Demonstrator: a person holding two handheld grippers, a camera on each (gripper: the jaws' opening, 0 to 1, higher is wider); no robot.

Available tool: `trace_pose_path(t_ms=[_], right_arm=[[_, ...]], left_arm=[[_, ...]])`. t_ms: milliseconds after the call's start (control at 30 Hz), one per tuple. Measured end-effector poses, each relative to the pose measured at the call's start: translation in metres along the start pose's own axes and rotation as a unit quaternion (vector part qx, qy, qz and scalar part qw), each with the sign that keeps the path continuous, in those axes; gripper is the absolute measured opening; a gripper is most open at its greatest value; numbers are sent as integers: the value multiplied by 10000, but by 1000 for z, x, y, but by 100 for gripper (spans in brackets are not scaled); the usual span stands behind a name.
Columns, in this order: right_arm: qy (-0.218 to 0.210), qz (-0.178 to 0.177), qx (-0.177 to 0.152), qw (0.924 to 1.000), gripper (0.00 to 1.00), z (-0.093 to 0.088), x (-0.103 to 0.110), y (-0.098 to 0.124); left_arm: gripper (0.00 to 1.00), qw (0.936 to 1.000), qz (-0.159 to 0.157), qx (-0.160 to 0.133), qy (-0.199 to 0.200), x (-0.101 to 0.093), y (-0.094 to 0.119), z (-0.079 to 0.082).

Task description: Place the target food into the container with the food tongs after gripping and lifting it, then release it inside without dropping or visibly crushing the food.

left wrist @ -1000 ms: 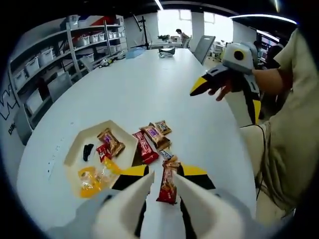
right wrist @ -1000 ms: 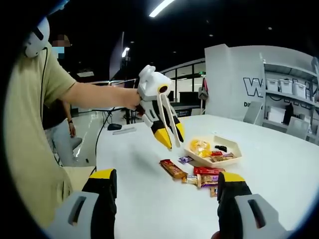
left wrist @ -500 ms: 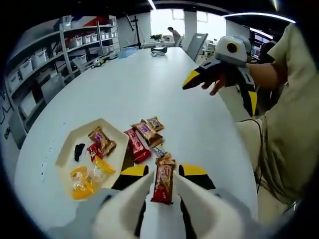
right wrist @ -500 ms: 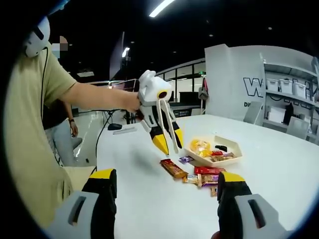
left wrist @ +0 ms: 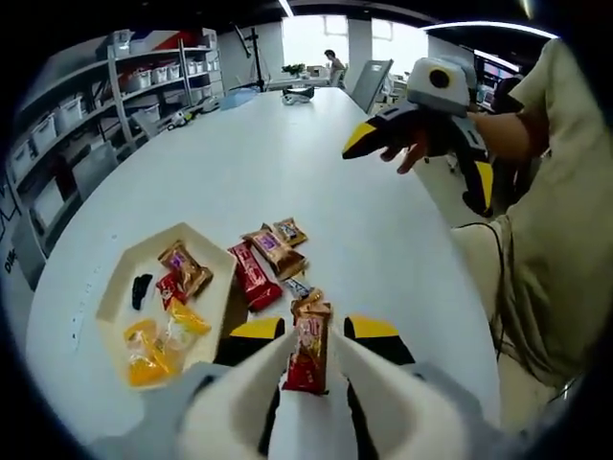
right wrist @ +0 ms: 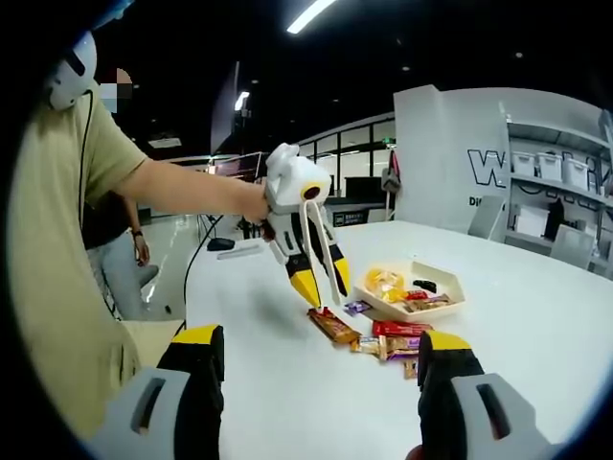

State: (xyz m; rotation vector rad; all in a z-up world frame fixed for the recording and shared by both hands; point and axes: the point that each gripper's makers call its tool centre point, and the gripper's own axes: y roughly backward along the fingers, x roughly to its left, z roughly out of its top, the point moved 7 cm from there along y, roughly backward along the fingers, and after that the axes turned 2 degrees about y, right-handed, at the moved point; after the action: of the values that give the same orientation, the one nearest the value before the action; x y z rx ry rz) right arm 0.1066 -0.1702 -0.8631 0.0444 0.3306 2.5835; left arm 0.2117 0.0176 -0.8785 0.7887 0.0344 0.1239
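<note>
A red-brown wrapped snack bar (left wrist: 308,347) lies on the white table (left wrist: 287,144), between the two jaws of my left gripper (left wrist: 316,331), which is open and straddles it. In the right gripper view the left gripper (right wrist: 323,286) points down with its yellow tips just above one end of the bar (right wrist: 333,324). A cream tray (left wrist: 123,287) holding several snacks sits to the left of the bar and shows again as the tray (right wrist: 450,295). My right gripper (right wrist: 319,337) is wide open with nothing in it, held in the air over the table as the right gripper (left wrist: 417,163).
Several loose packets lie between bar and tray: a red one (left wrist: 251,278), a brown one (left wrist: 274,251), a small one (left wrist: 290,231). Shelves with bins (left wrist: 86,115) line the far left side. A person's sleeve and body (left wrist: 556,220) stand close on the right.
My left gripper has come down toward the table, so its tips now sit just above the snack bar. The right gripper has stayed wide open in about the same place.
</note>
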Motion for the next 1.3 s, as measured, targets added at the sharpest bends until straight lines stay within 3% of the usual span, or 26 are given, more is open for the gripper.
trace_pose_path(t_ms=[367,1300], right_arm=[[-7,-2,9,10000,82,-1,0,0],[-51,0,35,10000,82,-5,0,0]], left_arm=[[24,9999,-2,130,-7,1,-11,-8],[25,9997,-59,150,201,8,-22,-14]])
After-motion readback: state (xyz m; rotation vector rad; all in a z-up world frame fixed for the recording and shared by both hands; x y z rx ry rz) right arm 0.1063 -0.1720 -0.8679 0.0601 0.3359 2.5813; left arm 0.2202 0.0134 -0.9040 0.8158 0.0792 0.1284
